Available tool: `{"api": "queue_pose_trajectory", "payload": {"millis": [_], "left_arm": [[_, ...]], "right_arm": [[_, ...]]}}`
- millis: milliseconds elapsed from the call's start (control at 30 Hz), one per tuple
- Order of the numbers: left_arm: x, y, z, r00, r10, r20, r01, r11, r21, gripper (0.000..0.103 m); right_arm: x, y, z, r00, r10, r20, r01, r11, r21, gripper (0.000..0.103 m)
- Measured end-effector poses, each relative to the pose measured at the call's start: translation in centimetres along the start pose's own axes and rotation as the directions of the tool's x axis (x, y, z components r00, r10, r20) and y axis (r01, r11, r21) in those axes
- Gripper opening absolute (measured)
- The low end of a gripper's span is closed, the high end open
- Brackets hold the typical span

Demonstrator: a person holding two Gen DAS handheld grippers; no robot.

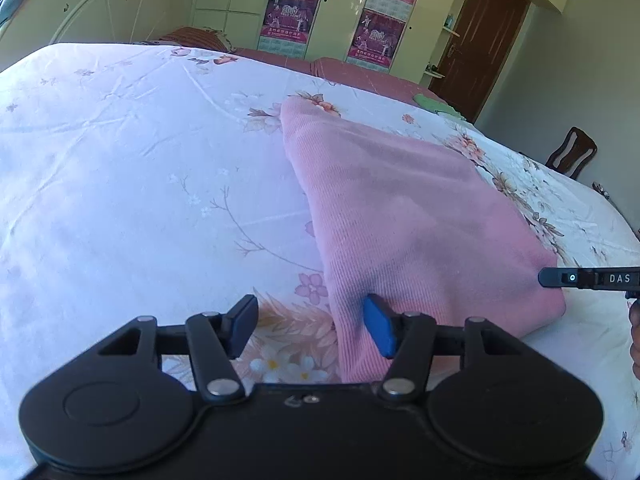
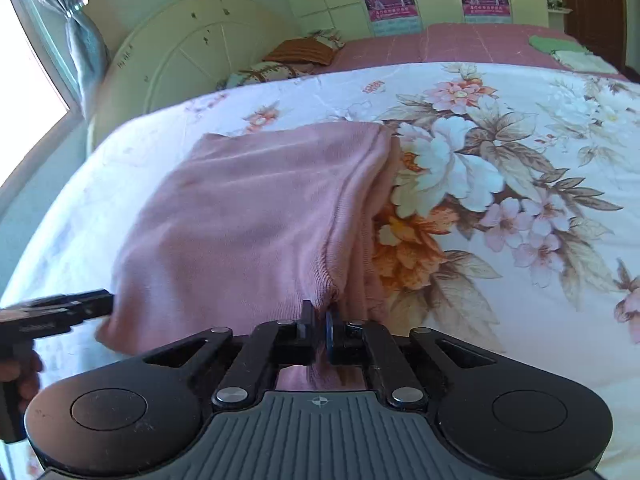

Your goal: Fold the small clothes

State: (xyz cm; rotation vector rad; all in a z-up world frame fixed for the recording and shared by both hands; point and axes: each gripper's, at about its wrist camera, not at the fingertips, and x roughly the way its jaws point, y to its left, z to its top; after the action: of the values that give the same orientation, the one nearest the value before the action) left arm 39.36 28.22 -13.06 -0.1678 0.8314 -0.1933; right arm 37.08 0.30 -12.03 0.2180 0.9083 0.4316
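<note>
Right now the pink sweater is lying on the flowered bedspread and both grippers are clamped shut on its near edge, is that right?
Not quite. Only the right gripper is shut on the pink sweater, as the right wrist view shows. The left gripper is open at the sweater's edge, clear in the left wrist view. The sweater does lie on the flowered bedspread.

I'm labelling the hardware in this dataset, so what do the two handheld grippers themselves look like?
Both are matte black plastic. The left gripper has rounded lobes on its body, silver pivot rivets on scissor-like linkage bars, one dark navy pad and one bright blue pad. The right gripper matches, plus a ribbed grey panel bearing a small compass-like mark. Seen side-on, it carries white "DAS" lettering. No cables show.
</note>
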Motion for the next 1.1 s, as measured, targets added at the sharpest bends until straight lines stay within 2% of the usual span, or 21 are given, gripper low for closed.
{"api": "queue_pose_trajectory", "payload": {"millis": [100, 200, 267, 333, 400, 433, 533, 600, 667, 800, 1100], "left_arm": [[0.2, -1.0, -0.6, 0.997, 0.073, -0.038, -0.07, 0.994, 0.079, 0.055], [0.2, -1.4, -1.2, 0.992, 0.123, -0.025, -0.12, 0.986, 0.119, 0.058], [-1.2, -1.8, -1.0, 0.989, 0.149, -0.005, -0.147, 0.982, 0.119, 0.048], [-3.5, -2.9, -0.8, 0.99, 0.126, 0.065, -0.134, 0.982, 0.133, 0.053], [-4.5, -4.3, -0.9, 0.99, 0.102, 0.094, -0.115, 0.982, 0.147, 0.067], [-4.4, -5.1, -1.0, 0.993, 0.081, 0.091, -0.095, 0.983, 0.159, 0.067], [-2.7, -7.0, -1.8, 0.997, 0.067, 0.043, -0.074, 0.98, 0.184, 0.06], [-0.7, -7.5, -2.6, 0.997, 0.074, -0.026, -0.068, 0.982, 0.174, 0.057], [0.3, -8.0, -3.4, 0.993, 0.117, -0.008, -0.113, 0.973, 0.203, 0.06], [-0.6, -8.8, -3.4, 0.99, 0.142, -0.001, -0.139, 0.97, 0.201, 0.058], [-6.7, -10.8, -5.1, 0.988, 0.136, 0.077, -0.149, 0.968, 0.201, 0.06]], "right_arm": [[-0.4, -0.4, -0.5, 0.999, -0.054, 0.001, 0.054, 0.998, -0.035, 0.003], [0.3, -1.3, -1.5, 0.996, -0.087, -0.013, 0.087, 0.996, -0.032, 0.003], [0.0, -0.8, -1.2, 0.995, -0.103, -0.014, 0.102, 0.994, -0.046, 0.003], [-1.3, 0.0, -0.8, 0.995, -0.099, 0.01, 0.099, 0.994, -0.038, 0.003], [-3.4, 1.7, -0.8, 0.99, -0.115, 0.078, 0.123, 0.986, -0.112, 0.003], [-4.1, 2.6, -0.9, 0.987, -0.123, 0.103, 0.139, 0.977, -0.161, 0.003], [-3.7, 3.8, -1.4, 0.992, -0.106, 0.072, 0.119, 0.971, -0.206, 0.004], [-2.5, 4.2, -2.2, 0.992, -0.122, 0.037, 0.127, 0.965, -0.23, 0.004], [-0.7, 3.3, -3.3, 0.986, -0.167, -0.029, 0.157, 0.964, -0.216, 0.003], [-0.5, 2.7, -3.8, 0.986, -0.164, -0.018, 0.158, 0.971, -0.181, 0.004], [-6.8, 4.7, -6.1, 0.987, -0.153, 0.053, 0.16, 0.971, -0.179, 0.004]]}}
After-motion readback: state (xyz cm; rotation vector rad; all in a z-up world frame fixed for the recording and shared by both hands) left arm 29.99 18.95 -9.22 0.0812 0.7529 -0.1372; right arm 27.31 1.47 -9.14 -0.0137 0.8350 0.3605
